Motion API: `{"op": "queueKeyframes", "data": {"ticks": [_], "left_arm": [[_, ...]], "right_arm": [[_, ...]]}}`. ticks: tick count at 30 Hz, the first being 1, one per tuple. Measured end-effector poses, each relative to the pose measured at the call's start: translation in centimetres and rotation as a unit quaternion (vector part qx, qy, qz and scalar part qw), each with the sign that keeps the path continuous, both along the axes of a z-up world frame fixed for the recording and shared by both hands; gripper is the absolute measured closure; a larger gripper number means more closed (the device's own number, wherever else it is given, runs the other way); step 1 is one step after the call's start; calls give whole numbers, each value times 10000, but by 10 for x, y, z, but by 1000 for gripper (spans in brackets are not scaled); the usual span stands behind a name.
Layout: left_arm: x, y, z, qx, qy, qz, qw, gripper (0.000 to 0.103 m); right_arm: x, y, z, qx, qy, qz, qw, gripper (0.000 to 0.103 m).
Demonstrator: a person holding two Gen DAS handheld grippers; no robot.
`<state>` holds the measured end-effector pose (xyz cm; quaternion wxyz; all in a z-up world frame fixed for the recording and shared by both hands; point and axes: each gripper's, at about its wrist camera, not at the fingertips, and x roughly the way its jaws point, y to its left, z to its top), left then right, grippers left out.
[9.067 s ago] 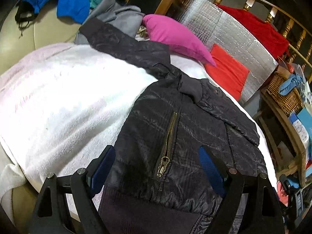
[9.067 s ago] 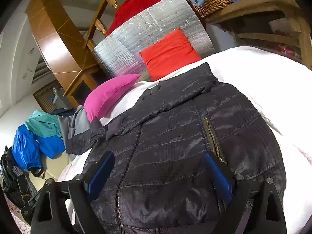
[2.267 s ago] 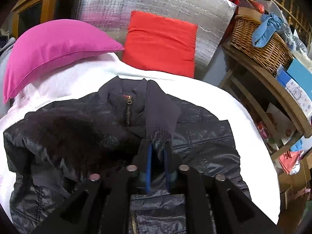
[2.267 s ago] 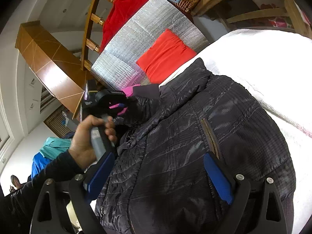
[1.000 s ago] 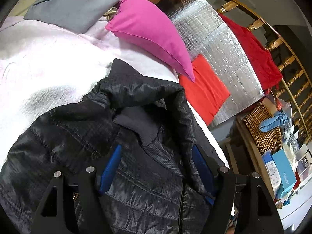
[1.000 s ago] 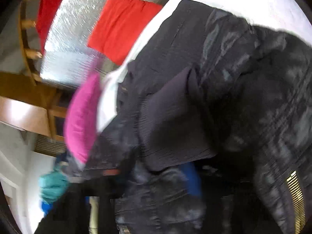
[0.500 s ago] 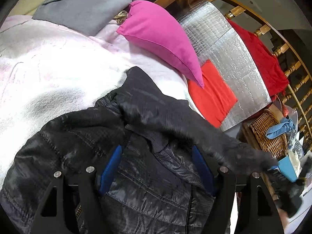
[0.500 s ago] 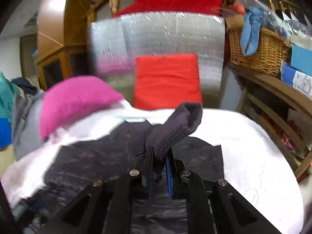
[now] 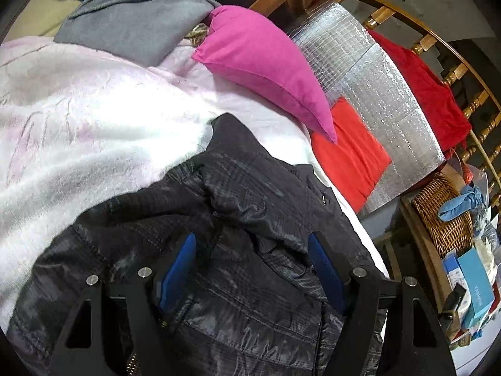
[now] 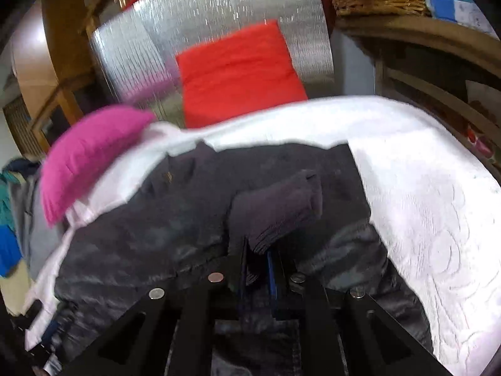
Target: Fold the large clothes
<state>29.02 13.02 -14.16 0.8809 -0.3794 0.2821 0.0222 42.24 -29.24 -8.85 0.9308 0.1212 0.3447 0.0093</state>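
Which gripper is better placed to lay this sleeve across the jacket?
Right. The right gripper is shut on the sleeve cuff over the jacket; the left gripper hangs open, holding nothing.

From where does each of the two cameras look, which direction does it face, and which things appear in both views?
Left wrist: sits on the left gripper, jaws open above the black jacket, facing the pink pillow.
Right wrist: sits on the right gripper, shut on the jacket's ribbed cuff, facing the red cushion.
Both views share the jacket, pillow, cushion, silver panel and wicker basket.
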Motion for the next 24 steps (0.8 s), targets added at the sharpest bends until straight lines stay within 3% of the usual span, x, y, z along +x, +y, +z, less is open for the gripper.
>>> {"op": "queueKeyframes", "data": {"ticks": [2, 4, 6, 11, 16, 20, 21, 24], "left_arm": [[-1, 1, 3, 101, -10, -57, 9999, 28], [-1, 10, 7, -165, 41, -167, 9997, 28], [4, 20, 14, -381, 126, -243, 9989, 28], [48, 45, 38, -41, 272, -492, 9984, 28], [125, 61, 16, -300, 985, -1158, 9879, 28], [159, 59, -4, -192, 1361, -1411, 9804, 29], [166, 59, -10, -182, 1466, -1439, 9785, 31], [184, 59, -18, -138, 1665, -1537, 9739, 60]], "right_arm": [[8, 1, -14, -14, 238, 7, 9997, 91], [14, -5, -38, 27, 568, 0, 9984, 91], [7, -12, -48, 216, 521, 30, 9984, 91], [5, -19, -49, 396, 538, 118, 9977, 90], [5, -24, -56, 617, 449, 144, 9970, 91], [3, -26, -58, 642, 443, 161, 9968, 91], [5, -25, -59, 649, 435, 165, 9968, 91], [3, -28, -60, 734, 408, 184, 9963, 91]]}}
